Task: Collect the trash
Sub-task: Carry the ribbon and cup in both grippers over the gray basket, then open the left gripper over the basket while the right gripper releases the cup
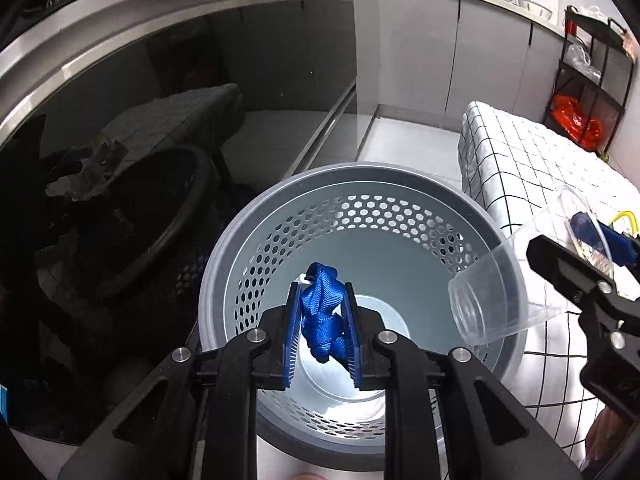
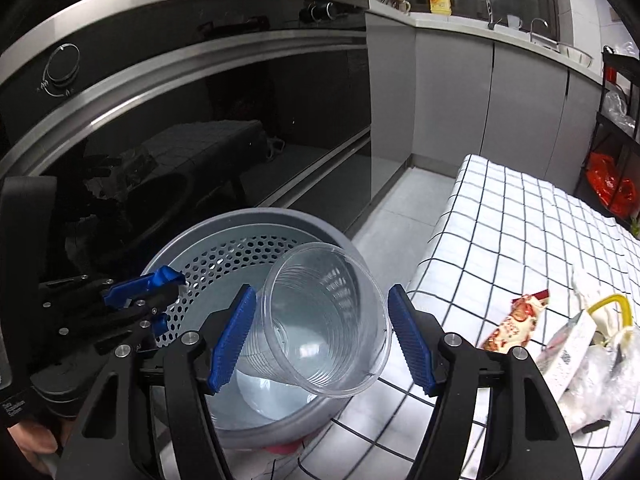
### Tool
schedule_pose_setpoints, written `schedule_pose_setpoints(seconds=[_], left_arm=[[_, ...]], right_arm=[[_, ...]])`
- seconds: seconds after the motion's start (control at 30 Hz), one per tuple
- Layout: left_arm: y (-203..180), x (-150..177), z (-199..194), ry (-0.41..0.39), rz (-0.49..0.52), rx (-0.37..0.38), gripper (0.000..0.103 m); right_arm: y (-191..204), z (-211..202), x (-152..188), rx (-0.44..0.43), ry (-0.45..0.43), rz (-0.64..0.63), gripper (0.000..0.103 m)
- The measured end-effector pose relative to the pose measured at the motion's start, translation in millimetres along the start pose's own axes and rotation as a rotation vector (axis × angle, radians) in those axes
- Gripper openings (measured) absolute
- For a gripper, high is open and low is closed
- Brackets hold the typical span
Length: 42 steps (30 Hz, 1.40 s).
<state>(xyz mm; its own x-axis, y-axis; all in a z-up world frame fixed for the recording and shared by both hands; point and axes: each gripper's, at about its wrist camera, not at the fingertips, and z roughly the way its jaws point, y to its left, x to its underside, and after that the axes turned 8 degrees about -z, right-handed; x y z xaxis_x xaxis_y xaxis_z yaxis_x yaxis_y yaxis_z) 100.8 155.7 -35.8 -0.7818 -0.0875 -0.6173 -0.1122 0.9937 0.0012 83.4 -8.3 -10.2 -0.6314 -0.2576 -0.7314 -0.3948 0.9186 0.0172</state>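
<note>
Directly above the grey perforated bin [image 1: 362, 264]: left gripper [image 1: 323, 312], jaws nearly together and clamped on a bunched blue woven strap [image 1: 322, 316], strap pinched between the two blue pads and hanging over the bin's open mouth. Right gripper [image 2: 322, 334]: jaws set wide around a clear ribbed plastic cup [image 2: 326, 320], cup tilted with its rim toward the camera; left pad against the cup wall, contact at the right pad not clear. Cup positioned over the bin's right rim, as confirmed in the left wrist view. Bin on the floor, between a dark glass-fronted appliance [image 2: 200, 120] and a surface covered by a white black-grid cloth [image 2: 520, 232], touching or just beside the cloth edge. On the cloth, near the right gripper: a red-and-white snack wrapper [image 2: 516, 316] and a heap of crumpled clear and white packaging [image 2: 592, 360]. Grey cabinets [image 2: 452, 96] behind.
</note>
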Motion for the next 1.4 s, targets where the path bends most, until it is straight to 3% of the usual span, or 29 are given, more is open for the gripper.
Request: schedule_pose_setpoints(seconds=[0.23,0.3,0.43,0.47,1.2,1.4], left_arm=[[5,-3,7,0.035,-0.028,0.013,0.022],[7,-3,7,0.038,-0.034,0.016,0.027],[10,-4,3,0.016,-0.043,0.013,0.061],[10,-4,1,0.004,-0.044,0.009,0.062],[8,-5,-8,-0.024,-0.035,0.013,0.062],[4,-3,-15,-0.048,-0.030,0.022,0.066]], right_arm=[[2,9,0,-0.005,0.014,-0.007,0.068],[3,9,-3,-0.006,0.014,-0.008,0.070],[2,8,-5,-0.005,0.008,-0.005,0.070],[1,7,-5,-0.005,0.006,-0.003,0.072],[3,-11,5,0.026,0.003,0.008,0.072],[-2,-22,14,0.049,0.007,0.019,0.072]])
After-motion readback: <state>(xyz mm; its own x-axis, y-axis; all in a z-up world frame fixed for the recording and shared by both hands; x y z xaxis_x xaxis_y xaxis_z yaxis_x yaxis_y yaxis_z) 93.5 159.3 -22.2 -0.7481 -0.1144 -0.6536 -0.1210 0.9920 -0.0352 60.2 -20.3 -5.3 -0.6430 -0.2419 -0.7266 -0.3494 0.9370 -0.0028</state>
